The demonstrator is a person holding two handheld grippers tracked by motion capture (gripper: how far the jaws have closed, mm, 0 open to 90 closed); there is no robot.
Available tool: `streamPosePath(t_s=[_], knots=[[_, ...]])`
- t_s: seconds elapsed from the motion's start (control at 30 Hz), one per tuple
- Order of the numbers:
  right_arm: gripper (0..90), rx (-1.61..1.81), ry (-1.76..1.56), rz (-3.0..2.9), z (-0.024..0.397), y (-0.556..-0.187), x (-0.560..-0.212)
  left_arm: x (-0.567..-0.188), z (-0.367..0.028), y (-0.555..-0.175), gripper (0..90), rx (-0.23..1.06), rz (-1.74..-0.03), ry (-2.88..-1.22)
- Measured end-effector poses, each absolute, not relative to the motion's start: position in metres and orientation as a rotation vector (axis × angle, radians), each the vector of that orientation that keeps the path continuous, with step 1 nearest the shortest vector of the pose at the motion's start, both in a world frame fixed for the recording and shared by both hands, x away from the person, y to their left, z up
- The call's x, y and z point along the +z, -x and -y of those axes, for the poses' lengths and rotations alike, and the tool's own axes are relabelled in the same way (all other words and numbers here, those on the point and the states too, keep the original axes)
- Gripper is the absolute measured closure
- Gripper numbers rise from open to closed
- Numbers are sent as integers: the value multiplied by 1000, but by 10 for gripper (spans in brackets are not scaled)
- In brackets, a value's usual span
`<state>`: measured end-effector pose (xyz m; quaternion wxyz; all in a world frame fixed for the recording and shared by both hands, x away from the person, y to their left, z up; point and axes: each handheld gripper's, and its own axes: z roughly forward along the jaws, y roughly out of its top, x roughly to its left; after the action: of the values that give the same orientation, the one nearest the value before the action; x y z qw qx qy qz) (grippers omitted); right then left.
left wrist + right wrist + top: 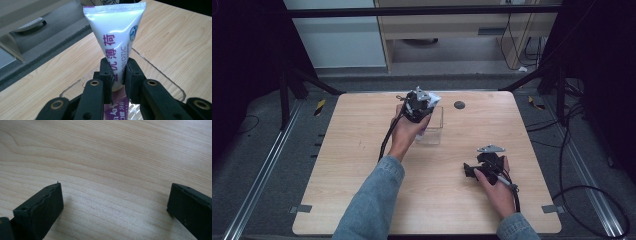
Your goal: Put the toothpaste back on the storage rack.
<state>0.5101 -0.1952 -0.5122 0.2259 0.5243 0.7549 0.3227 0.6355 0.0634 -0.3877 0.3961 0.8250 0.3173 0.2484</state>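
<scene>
A white tube with purple lettering (115,32) stands upright with its flat crimped end up, and my left gripper (117,68) is shut on its lower half. The tube's lower end sits inside a clear plastic box (162,75) directly below. From the high view, the left gripper (424,107) holds the tube (432,98) above the clear box (437,131) at the table's middle back. My right gripper (469,171) rests low at the front right. In its own view the right gripper (115,195) is open, with bare wood between the jaws.
The wooden table (362,165) has a small dark round mark (459,105) near its back edge, right of the box. Black frame legs stand at both back corners. Cables (572,165) lie on the floor to the right.
</scene>
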Motion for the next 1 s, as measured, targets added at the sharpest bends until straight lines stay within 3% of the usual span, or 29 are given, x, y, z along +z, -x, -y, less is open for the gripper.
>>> streamPosePath(t_s=[1.0], knots=[[6, 892, -1449, -2082, 195, -510, -512, -392, -52, -636, 767, 622, -853, -2109]])
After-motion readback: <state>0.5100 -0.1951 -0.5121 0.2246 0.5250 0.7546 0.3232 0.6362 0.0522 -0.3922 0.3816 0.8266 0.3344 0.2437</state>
